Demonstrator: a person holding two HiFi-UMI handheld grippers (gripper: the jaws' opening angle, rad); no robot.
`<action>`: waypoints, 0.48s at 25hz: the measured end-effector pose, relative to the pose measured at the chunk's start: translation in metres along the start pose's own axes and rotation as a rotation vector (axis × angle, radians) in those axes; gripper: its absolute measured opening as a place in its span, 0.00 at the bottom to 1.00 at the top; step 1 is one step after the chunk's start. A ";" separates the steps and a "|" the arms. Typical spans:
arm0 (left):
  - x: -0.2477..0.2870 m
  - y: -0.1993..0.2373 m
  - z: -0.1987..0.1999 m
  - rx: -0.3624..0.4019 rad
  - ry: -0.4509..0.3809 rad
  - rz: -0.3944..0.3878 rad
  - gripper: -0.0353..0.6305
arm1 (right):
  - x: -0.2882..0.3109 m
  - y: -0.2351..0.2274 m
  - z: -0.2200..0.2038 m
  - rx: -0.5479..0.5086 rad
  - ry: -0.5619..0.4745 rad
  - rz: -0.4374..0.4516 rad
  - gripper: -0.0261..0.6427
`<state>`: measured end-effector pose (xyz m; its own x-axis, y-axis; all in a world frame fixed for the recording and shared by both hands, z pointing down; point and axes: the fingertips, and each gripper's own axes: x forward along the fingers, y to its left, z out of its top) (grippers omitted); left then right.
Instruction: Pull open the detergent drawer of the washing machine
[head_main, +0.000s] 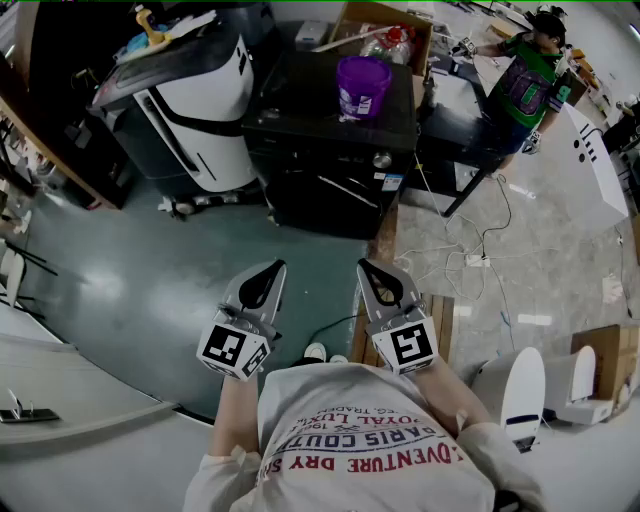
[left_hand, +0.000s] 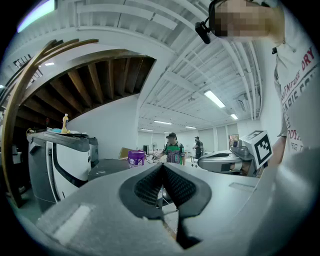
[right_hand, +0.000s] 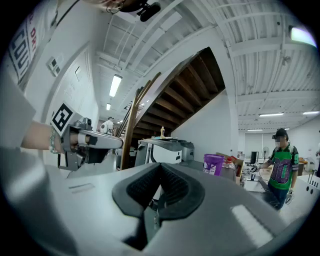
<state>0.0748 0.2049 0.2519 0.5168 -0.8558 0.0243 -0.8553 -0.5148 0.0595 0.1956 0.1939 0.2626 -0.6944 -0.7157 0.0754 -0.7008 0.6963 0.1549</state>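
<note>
Though the drawer cannot be picked out on the black washer (head_main: 330, 190), which stands straight ahead with a purple bucket (head_main: 362, 85) on top, contents unseen, the left gripper (head_main: 271, 271) and right gripper (head_main: 371, 271) sit well short of it, equally near, level, jaws together on nothing.

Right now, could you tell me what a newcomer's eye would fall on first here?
A bright purple plastic bucket stands on a black boxy machine at top centre of the head view. In the foreground, the left gripper and right gripper, both shut and empty, are held side by side above the dark green floor.
</note>
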 end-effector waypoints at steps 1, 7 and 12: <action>-0.001 -0.002 -0.002 0.000 -0.002 0.002 0.05 | -0.001 0.001 -0.001 -0.001 -0.001 0.004 0.04; -0.003 -0.016 -0.007 -0.004 -0.014 0.001 0.05 | -0.011 0.006 0.000 -0.015 -0.014 0.027 0.04; -0.006 -0.020 -0.004 -0.007 -0.031 0.010 0.05 | -0.018 0.007 0.001 -0.011 -0.030 0.028 0.04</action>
<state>0.0892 0.2205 0.2542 0.5068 -0.8621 -0.0059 -0.8600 -0.5060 0.0660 0.2030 0.2113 0.2617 -0.7185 -0.6938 0.0504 -0.6792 0.7153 0.1642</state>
